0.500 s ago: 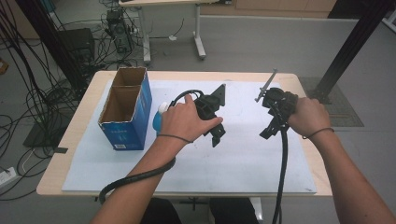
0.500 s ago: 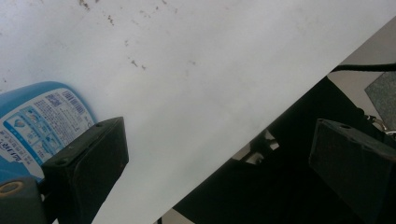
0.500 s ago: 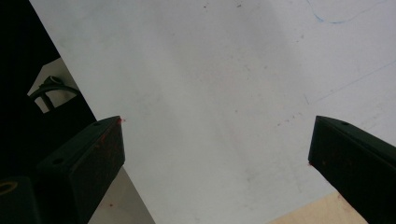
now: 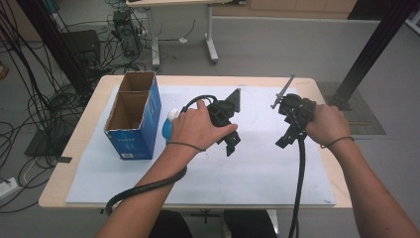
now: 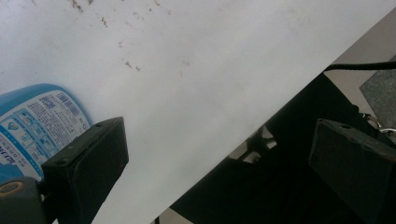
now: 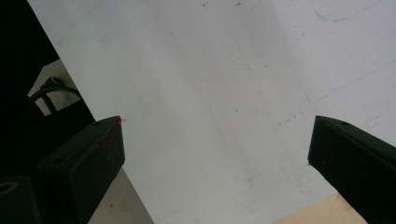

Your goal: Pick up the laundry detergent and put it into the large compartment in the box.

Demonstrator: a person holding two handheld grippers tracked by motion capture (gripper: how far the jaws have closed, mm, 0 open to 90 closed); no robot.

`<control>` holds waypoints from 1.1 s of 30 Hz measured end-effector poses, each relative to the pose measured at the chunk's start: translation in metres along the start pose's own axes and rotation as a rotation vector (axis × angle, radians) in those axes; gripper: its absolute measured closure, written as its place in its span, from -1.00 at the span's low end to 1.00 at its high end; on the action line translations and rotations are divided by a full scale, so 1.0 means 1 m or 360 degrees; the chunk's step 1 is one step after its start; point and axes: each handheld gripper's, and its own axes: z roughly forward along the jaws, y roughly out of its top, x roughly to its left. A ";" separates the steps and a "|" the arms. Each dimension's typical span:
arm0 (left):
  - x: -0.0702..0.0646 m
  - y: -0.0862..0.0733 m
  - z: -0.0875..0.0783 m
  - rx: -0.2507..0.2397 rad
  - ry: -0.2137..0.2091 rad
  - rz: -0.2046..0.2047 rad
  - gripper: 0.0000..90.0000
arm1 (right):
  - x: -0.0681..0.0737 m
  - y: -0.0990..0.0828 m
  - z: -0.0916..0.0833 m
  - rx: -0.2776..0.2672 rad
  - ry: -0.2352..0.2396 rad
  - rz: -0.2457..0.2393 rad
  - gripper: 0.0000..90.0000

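1. Low in the frame, both forearms reach up over a smooth white mat (image 4: 247, 173) on a pale wooden table (image 4: 84, 144).
2. Left gripper (image 4: 232, 144) – matte black blocks, jaws spread, nothing between them.
3. Right gripper (image 4: 285, 141), likewise spread and unloaded.
4. A glossy blue bottle (image 4: 168, 126) with a white cap lies centre-left, touching the left hand (image 4: 198, 129).
5. Farther left – an open, two-compartment blue cardboard box (image 4: 133, 116).

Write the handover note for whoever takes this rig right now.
Left claw: open, holding nothing, above the white mat.
Right claw: open, holding nothing, over the mat's right side.
Blue bottle: on the mat, between the cardboard box and the left hand; its label shows beside the left claw.
Done: nothing gripped yet.
Left: probably grasp the bottle.
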 end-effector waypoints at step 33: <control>0.015 -0.033 -0.104 -0.0156 0.0112 -0.0098 -0.89 | -0.002 0.005 0.000 0.0003 -0.0005 -0.0011 -0.91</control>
